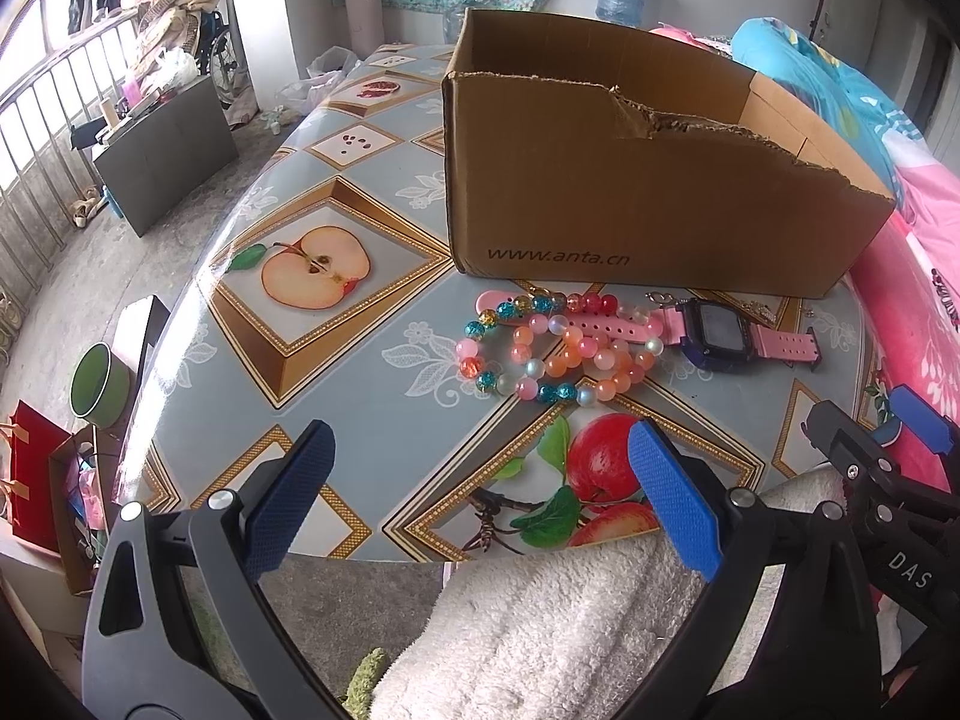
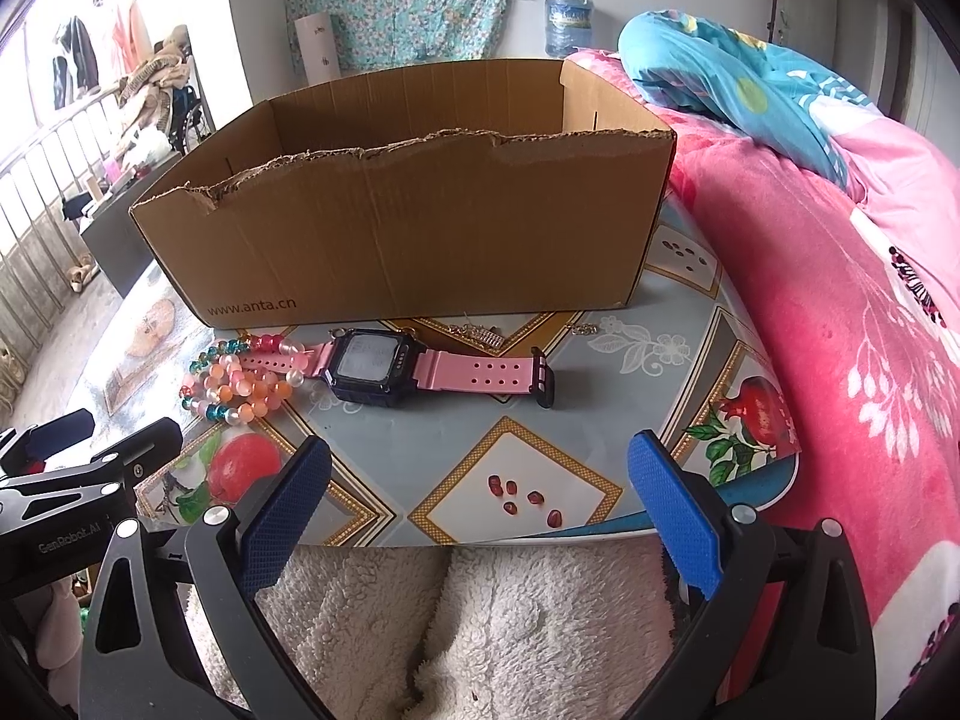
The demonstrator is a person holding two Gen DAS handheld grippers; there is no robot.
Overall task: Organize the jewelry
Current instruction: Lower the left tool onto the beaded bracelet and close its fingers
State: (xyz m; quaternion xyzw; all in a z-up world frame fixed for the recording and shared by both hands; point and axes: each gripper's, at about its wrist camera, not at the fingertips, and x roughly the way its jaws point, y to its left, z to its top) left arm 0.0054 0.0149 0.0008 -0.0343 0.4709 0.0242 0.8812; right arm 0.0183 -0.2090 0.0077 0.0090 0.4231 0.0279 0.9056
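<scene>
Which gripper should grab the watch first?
Right. The watch lies nearly straight ahead of the open right gripper; from the left gripper it sits off to the right, beads nearer.

A pink floral quilt (image 2: 840,312) lies beside the fruit-patterned table (image 2: 540,456), a water jug (image 2: 568,24) behind.

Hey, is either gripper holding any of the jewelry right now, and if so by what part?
Nothing is held. Both the left gripper and the right gripper have open, empty jaws; the watch and bead bracelets lie on the table.
</scene>
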